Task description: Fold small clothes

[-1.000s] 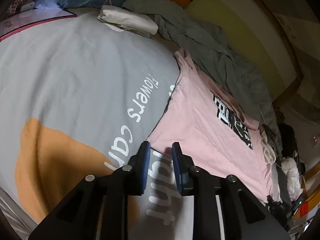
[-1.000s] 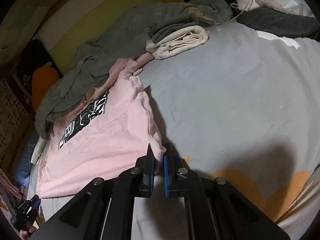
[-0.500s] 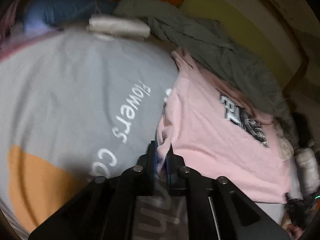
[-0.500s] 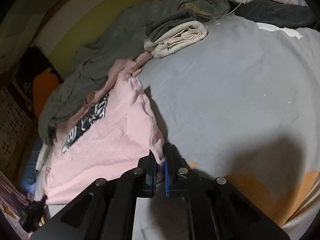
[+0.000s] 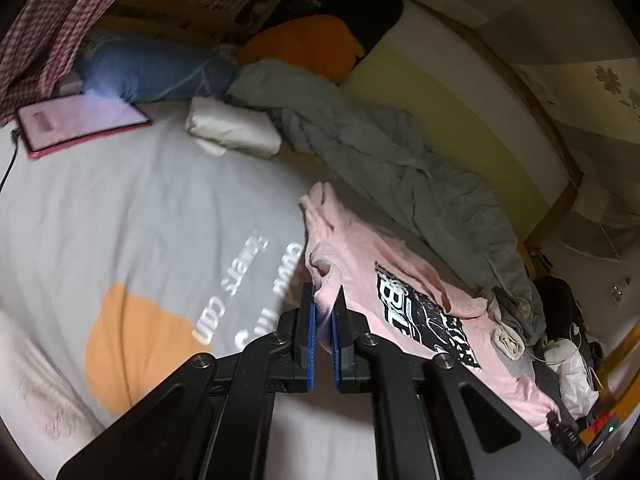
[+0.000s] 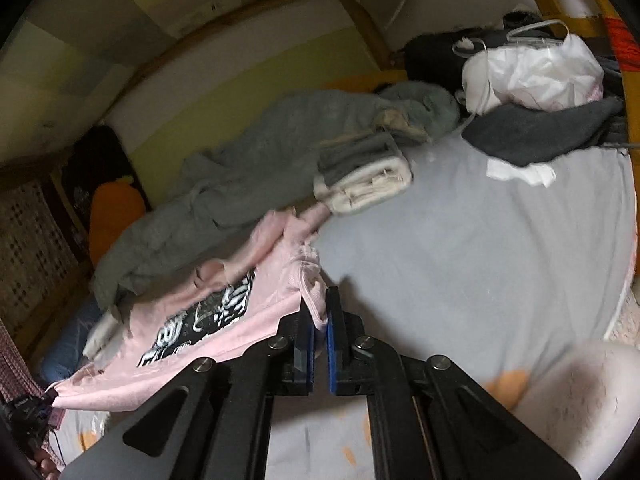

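A pink T-shirt with a black and white print lies on the grey bedsheet; it also shows in the right wrist view. My left gripper is shut on one bottom corner of the shirt, lifted off the sheet. My right gripper is shut on the other bottom corner, also lifted. The shirt's hem hangs stretched between the two grippers.
A grey blanket lies crumpled along the yellow wall behind the shirt. A folded cream cloth, a pink tablet and pillows sit at the left. Folded clothes, a dark garment and a white bag sit at the right.
My left gripper closed on the shirt's corner. Both grippers then lifted the hem and carried it toward the collar, so the shirt bunches up.
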Demonstrator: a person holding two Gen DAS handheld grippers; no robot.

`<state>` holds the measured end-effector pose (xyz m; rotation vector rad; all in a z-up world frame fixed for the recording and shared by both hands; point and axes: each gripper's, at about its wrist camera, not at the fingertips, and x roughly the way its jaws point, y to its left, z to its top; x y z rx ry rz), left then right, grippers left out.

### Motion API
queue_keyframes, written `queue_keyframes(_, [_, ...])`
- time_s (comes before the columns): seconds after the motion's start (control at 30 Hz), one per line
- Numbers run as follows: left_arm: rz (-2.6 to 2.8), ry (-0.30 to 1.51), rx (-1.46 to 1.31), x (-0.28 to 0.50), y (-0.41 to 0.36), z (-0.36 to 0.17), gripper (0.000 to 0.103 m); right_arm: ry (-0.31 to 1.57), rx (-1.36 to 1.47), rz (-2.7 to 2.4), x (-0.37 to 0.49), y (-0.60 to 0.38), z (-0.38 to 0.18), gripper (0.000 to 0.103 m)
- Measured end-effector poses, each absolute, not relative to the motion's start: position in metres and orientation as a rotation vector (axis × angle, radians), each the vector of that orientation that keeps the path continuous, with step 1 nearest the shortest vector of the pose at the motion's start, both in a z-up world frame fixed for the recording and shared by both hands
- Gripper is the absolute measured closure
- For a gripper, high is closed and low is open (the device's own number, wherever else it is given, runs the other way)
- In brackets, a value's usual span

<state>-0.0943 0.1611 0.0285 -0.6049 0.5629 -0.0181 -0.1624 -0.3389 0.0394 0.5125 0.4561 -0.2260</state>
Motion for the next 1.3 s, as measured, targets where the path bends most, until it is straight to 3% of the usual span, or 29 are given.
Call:
queue_keyframes(0.2, [-0.018,0.644,-0.500,-0.071,0.147,0.033,0.097,0.588,0.579,-0.222,-0.134,-0.355,0.030,0.099])
queue_keyframes(0.5, [0.002,0.843,-0.523,0.065,0.138,0.015,0.097,0.775,0.659,-0.135,-0.004,-0.387,0.011,0.099])
queue_keyframes(0.87, [0.097,0.945,-0.445,0.165,0.125,-0.019,0.095,0.885,0.493,-0.192,0.119,-0.374,0.003,0.099])
queue_keyframes(0.93, [0.116,0.950,-0.410,0.170,0.125,-0.027,0.084,0.816,0.514,-0.197,0.121,-0.374,0.000,0.095])
queue_keyframes(0.97, [0.127,0.936,-0.391,0.169,0.126,-0.028,0.071,0.798,0.510,-0.194,0.121,-0.373,-0.001,0.090])
queue_keyframes(1.0, [0.153,0.912,-0.359,0.166,0.128,-0.027,0.051,0.795,0.484,-0.207,0.120,-0.371,0.000,0.074])
queue_keyframes(1.03, [0.191,0.874,-0.312,0.159,0.130,-0.024,0.042,0.798,0.464,-0.221,0.119,-0.372,0.001,0.061])
queue_keyframes(1.07, [0.211,0.832,-0.271,0.152,0.130,-0.021,0.034,0.795,0.455,-0.224,0.119,-0.374,0.003,0.033])
queue_keyframes(1.1, [0.210,0.798,-0.237,0.143,0.131,-0.018,0.033,0.759,0.449,-0.235,0.112,-0.379,0.008,0.027])
queue_keyframes(1.3, [0.045,0.764,-0.198,0.080,0.135,-0.009,0.027,0.717,0.435,-0.320,0.069,-0.407,0.030,0.027])
